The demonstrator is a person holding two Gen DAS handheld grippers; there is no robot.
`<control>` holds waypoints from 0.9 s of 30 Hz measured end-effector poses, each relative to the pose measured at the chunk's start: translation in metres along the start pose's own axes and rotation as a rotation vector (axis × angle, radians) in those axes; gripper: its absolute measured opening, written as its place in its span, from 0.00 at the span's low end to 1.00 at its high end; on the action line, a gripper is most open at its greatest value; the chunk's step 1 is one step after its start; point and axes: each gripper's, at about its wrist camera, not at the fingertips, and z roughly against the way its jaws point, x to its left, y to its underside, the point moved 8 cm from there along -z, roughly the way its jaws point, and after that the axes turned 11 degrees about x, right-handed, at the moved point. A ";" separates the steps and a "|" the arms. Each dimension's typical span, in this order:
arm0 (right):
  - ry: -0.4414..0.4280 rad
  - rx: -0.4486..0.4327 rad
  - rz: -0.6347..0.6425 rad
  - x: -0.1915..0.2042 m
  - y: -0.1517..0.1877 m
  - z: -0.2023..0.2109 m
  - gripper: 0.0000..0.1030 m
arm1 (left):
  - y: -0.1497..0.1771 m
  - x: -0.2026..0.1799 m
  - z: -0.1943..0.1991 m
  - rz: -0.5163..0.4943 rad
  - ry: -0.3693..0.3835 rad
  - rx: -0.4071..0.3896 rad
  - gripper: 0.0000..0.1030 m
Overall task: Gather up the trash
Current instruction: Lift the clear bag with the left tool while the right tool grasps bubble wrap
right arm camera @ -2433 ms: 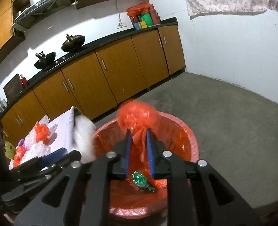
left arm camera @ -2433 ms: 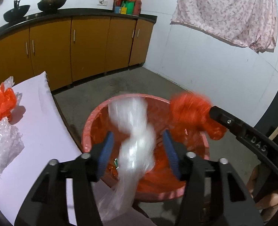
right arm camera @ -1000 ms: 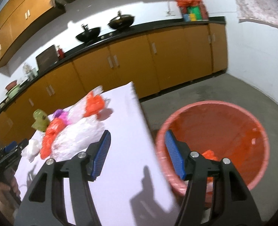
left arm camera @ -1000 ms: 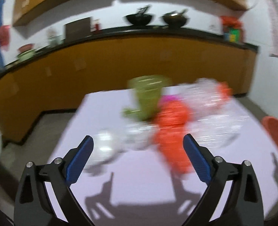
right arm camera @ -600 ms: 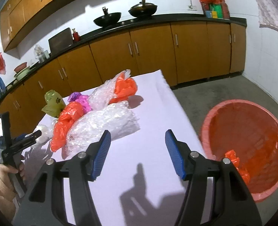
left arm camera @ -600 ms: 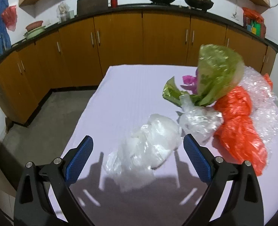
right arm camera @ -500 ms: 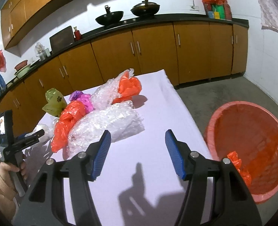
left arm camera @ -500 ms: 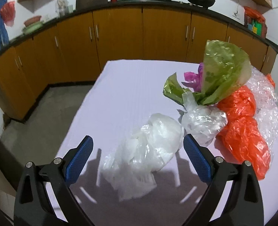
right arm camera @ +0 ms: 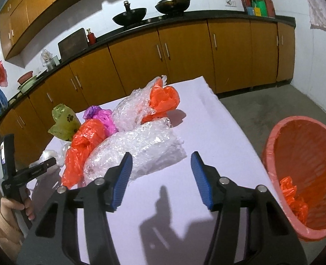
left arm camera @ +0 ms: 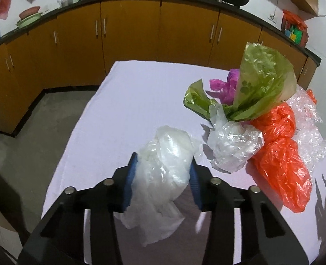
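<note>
The left gripper (left arm camera: 163, 176) is closing, its blue pads pinching the white plastic bag (left arm camera: 163, 165) near the table's (left arm camera: 123, 110) front edge. The right gripper (right arm camera: 161, 176), fingers spread and narrowing on nothing, hovers over bare tabletop beside the bubble wrap (right arm camera: 136, 150). Past the table's right edge stands the red bin (right arm camera: 304, 176) on open floor.

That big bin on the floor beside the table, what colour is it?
The bin is a pinkish red, lined with an orange bag. It shows best in the right wrist view.
</note>
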 end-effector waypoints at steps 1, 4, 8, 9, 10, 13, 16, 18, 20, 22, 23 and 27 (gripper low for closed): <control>-0.006 0.003 -0.003 0.001 -0.001 -0.004 0.52 | 0.000 0.002 0.003 0.007 -0.004 -0.011 0.41; -0.004 0.009 -0.007 0.006 -0.007 -0.016 0.52 | 0.002 0.005 0.013 0.031 -0.003 -0.036 0.41; 0.013 0.007 -0.035 0.006 -0.016 -0.032 0.52 | 0.004 0.010 0.024 0.055 0.009 -0.060 0.41; 0.014 0.010 -0.041 0.006 -0.017 -0.034 0.53 | 0.004 0.010 0.026 0.058 0.012 -0.064 0.41; 0.016 0.014 -0.049 0.005 -0.020 -0.039 0.53 | 0.005 0.011 0.028 0.060 0.014 -0.066 0.41; 0.034 0.030 -0.048 0.004 -0.023 -0.051 0.56 | 0.007 0.010 0.032 0.066 0.028 -0.072 0.41; 0.028 0.063 -0.048 0.003 -0.021 -0.061 0.55 | 0.008 0.007 0.034 0.062 0.032 -0.077 0.41; 0.020 0.083 -0.040 0.004 -0.019 -0.066 0.35 | 0.007 0.003 0.035 0.054 0.029 -0.081 0.41; 0.027 0.089 -0.031 0.003 -0.017 -0.067 0.14 | 0.007 -0.001 0.037 0.046 0.030 -0.085 0.41; 0.022 0.078 -0.027 0.000 -0.016 -0.062 0.09 | 0.006 -0.004 0.041 0.042 0.036 -0.093 0.41; 0.021 0.073 -0.026 -0.001 -0.015 -0.058 0.08 | 0.007 -0.007 0.044 0.040 0.038 -0.097 0.41; 0.023 0.039 -0.022 -0.011 -0.016 -0.039 0.08 | 0.004 -0.020 0.055 0.025 0.057 -0.120 0.41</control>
